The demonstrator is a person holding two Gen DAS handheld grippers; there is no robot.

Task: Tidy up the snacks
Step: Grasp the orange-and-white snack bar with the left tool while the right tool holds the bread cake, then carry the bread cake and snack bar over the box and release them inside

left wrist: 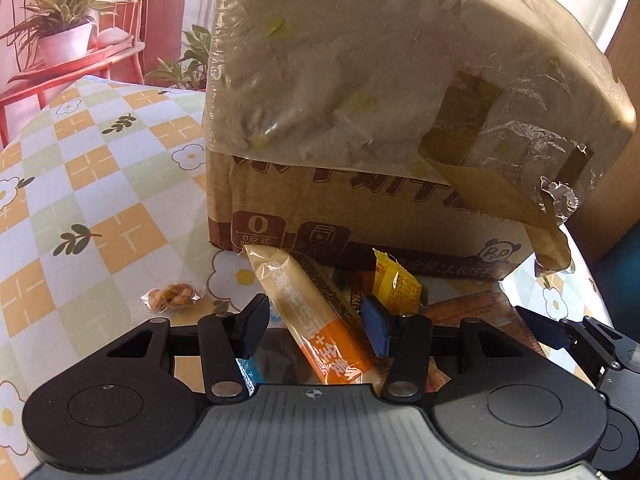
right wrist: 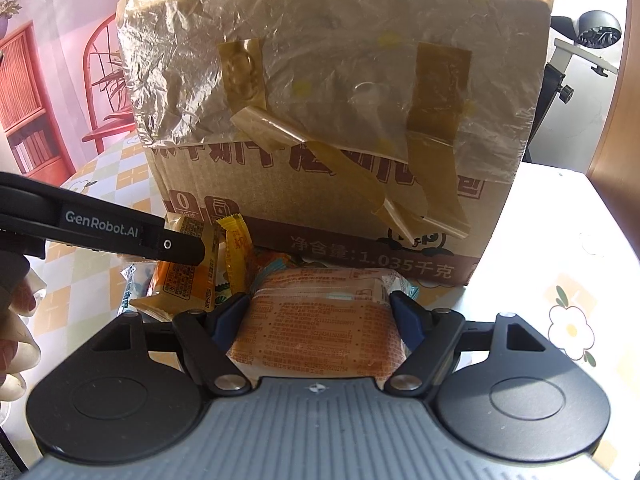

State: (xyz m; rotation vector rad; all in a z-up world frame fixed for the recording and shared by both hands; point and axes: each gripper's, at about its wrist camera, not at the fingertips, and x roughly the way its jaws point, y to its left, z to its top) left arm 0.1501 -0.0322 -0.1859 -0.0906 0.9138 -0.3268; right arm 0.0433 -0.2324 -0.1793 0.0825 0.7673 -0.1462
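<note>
In front of the cardboard box (right wrist: 320, 216), the right gripper's (right wrist: 322, 314) fingers clamp an orange snack packet (right wrist: 320, 332); the left gripper's (left wrist: 316, 326) fingers stand apart, straddling a long cream-and-orange bar (left wrist: 312, 320).

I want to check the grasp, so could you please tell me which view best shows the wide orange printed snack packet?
The right wrist view: the wide orange printed snack packet fills the centre between the right gripper pads. The left wrist view shows only its edge behind other snacks.
</note>
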